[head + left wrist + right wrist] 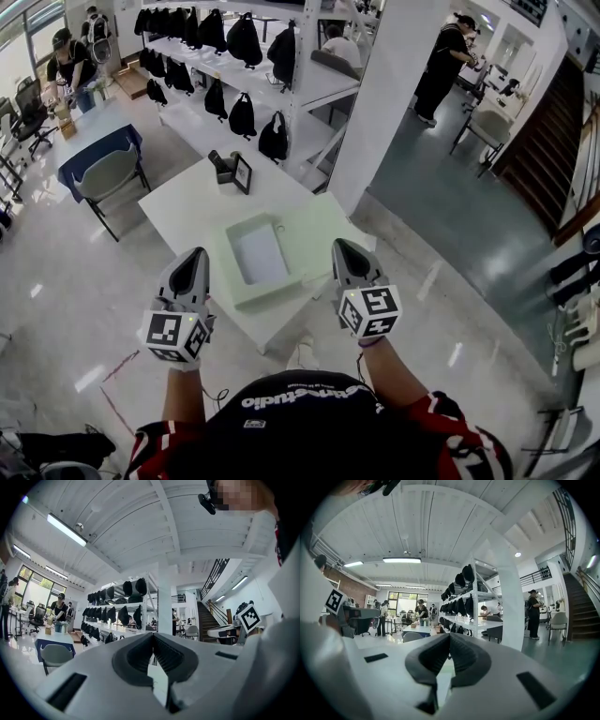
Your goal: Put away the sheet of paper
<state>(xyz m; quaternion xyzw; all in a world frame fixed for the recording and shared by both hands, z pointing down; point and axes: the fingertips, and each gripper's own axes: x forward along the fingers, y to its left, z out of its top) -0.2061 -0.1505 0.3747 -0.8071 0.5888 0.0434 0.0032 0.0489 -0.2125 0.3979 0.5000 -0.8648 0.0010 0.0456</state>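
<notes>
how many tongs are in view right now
2. The left tongs are shut, to the left of the green tray. The right tongs are shut, to its right. None seems hidden.

paper [261, 255] in tray [246, 294], tray on table [187, 208]

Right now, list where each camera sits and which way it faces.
Head view: on the person's head, facing steeply down at the white table and green tray; both arms, left gripper and right gripper show.
Left gripper view: on the left gripper, facing level toward the bag shelves; its shut jaws show.
Right gripper view: on the right gripper, same direction; its shut jaws show.
Shared: both gripper views show the shelves and white pillar.
</notes>
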